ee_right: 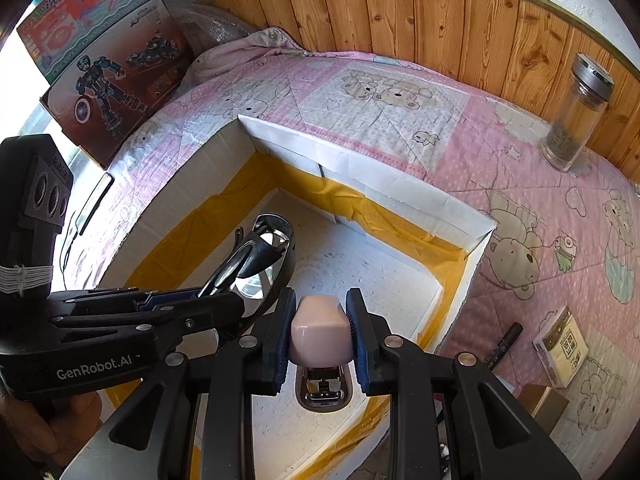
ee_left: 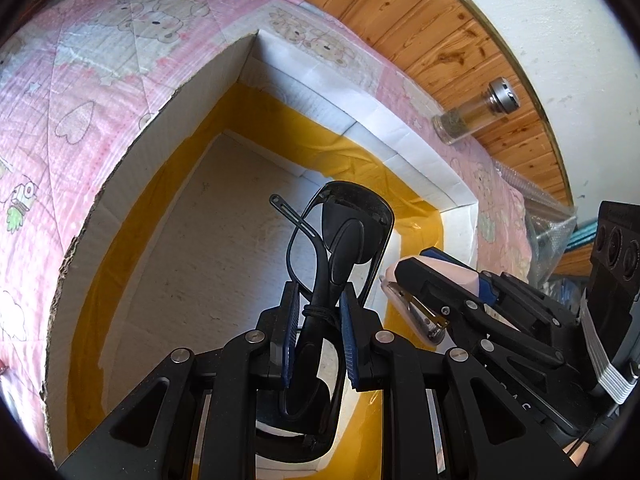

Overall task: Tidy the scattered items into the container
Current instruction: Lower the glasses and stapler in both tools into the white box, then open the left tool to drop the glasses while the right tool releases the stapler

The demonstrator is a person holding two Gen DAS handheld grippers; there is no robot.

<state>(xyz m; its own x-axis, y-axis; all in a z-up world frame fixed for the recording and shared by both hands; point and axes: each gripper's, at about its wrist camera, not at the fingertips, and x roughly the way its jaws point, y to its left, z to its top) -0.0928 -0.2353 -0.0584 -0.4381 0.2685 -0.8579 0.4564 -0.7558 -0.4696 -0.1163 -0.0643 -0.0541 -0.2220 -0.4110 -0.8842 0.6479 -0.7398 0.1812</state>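
Observation:
My left gripper (ee_left: 319, 316) is shut on folded black sunglasses (ee_left: 340, 236) and holds them over the open white cardboard box (ee_left: 160, 128) with yellow tape inside. My right gripper (ee_right: 321, 322) is shut on a pink stapler (ee_right: 320, 330) and holds it above the same box (ee_right: 360, 172). The two grippers are side by side over the box. The right gripper with the stapler (ee_left: 432, 280) shows at the right of the left wrist view. The left gripper with the sunglasses (ee_right: 264, 256) shows at the left of the right wrist view.
The box sits on a pink quilted bedcover (ee_right: 540, 220). A glass jar with a metal lid (ee_right: 576, 116) stands by the wooden wall panel (ee_right: 440, 20). A dark pen (ee_right: 504, 344), a small yellow packet (ee_right: 560, 348) and a brown box (ee_right: 544, 404) lie at the right. Toy boxes (ee_right: 100, 60) lean at the left.

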